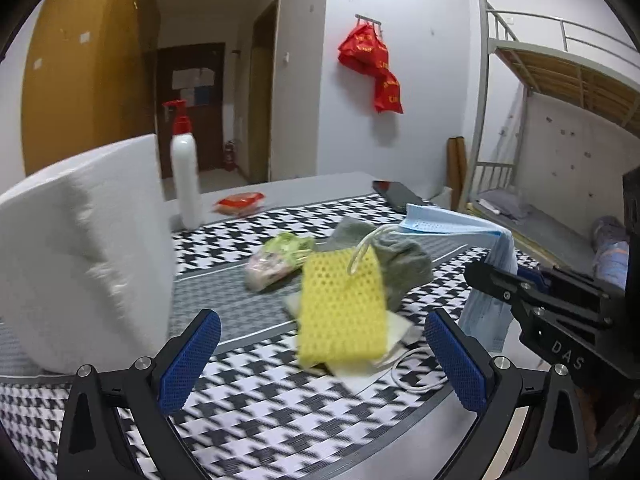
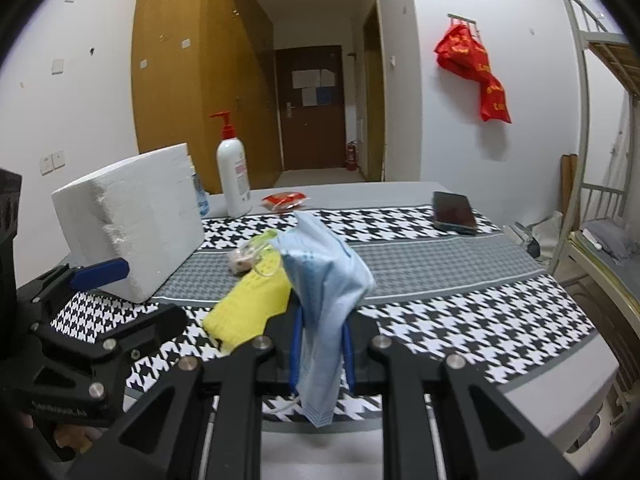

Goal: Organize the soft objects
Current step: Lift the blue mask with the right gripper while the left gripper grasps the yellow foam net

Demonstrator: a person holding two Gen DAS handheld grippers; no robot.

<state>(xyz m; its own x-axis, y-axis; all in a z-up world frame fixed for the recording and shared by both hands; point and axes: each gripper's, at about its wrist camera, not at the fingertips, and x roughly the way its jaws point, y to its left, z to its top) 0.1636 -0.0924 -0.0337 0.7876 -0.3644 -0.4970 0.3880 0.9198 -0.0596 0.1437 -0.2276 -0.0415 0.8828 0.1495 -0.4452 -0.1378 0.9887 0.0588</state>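
Blue face mask point(image 2: 320, 300): clamped in closed right gripper point(image 2: 322, 344), draped vertically above tablecloth point(image 2: 460, 320). Yellow mesh sponge point(image 1: 340, 308): at 12 o'clock from left gripper point(image 1: 320, 356), wide open, empty, nearer; long axis vertical atop pile.

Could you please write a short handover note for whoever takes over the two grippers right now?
Right gripper: shut on the light blue disposable face mask, held up off the table.
Left gripper: open, holding nothing, aimed at the pile.
Pile on the black-and-white houndstooth tablecloth: yellow mesh sponge on top, resting against a grey-green knitted cloth, white sheets underneath, and a pink and green plastic-wrapped bundle behind.
Large white foam block stands to the left.
Done: mask picked up.
Left: place the mask, then sort the sponge, cloth and bundle; no target spot is evident.
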